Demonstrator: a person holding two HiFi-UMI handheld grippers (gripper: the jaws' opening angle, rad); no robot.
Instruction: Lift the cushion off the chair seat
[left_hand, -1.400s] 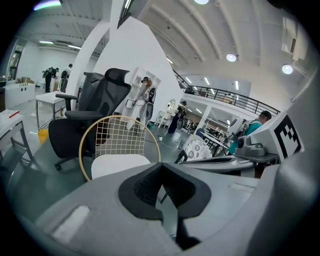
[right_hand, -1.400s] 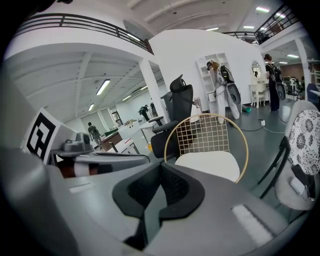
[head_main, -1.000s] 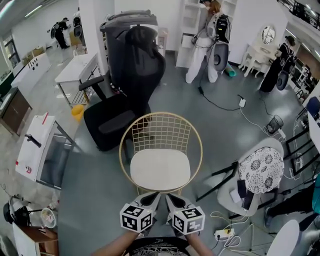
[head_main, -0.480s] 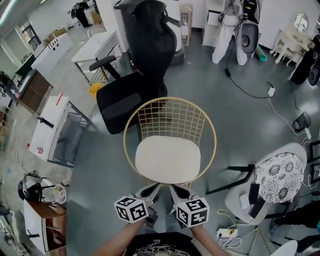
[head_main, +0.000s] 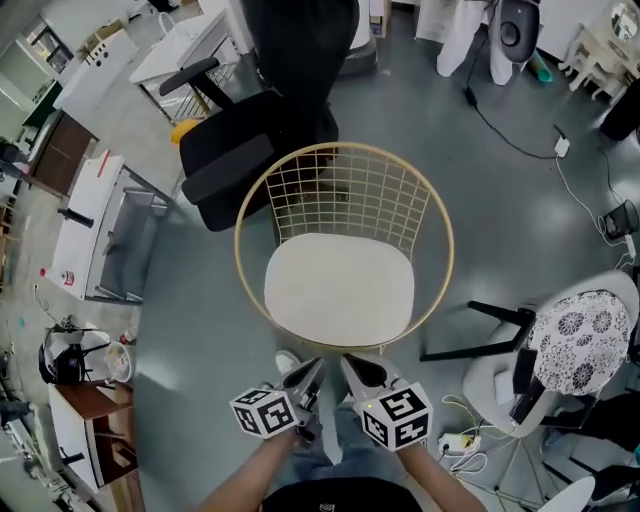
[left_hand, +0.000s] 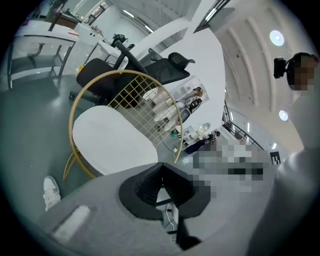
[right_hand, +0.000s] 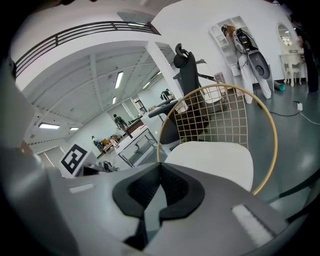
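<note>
A white cushion (head_main: 340, 290) lies flat on the seat of a gold wire chair (head_main: 345, 190), in the middle of the head view. Both grippers hover just in front of the seat's near edge, apart from the cushion. My left gripper (head_main: 312, 368) is shut with nothing between its pads. My right gripper (head_main: 348, 362) is beside it, jaws together and empty. In the left gripper view, the cushion (left_hand: 110, 140) lies ahead to the left of the shut jaws (left_hand: 161, 172). In the right gripper view, the cushion (right_hand: 212, 157) sits ahead to the right of the tips (right_hand: 160, 172).
A black office chair (head_main: 250, 140) stands right behind the wire chair. A chair with a patterned seat (head_main: 575, 335) is at the right, with cables and a power strip (head_main: 455, 442) on the floor nearby. A metal-framed table (head_main: 100, 235) is at the left. A white shoe (head_main: 287, 362) shows beside the left gripper.
Both grippers have come down in front of the seat, and the left one has rolled. The head view has tipped down, so the chair looks larger and more central.
</note>
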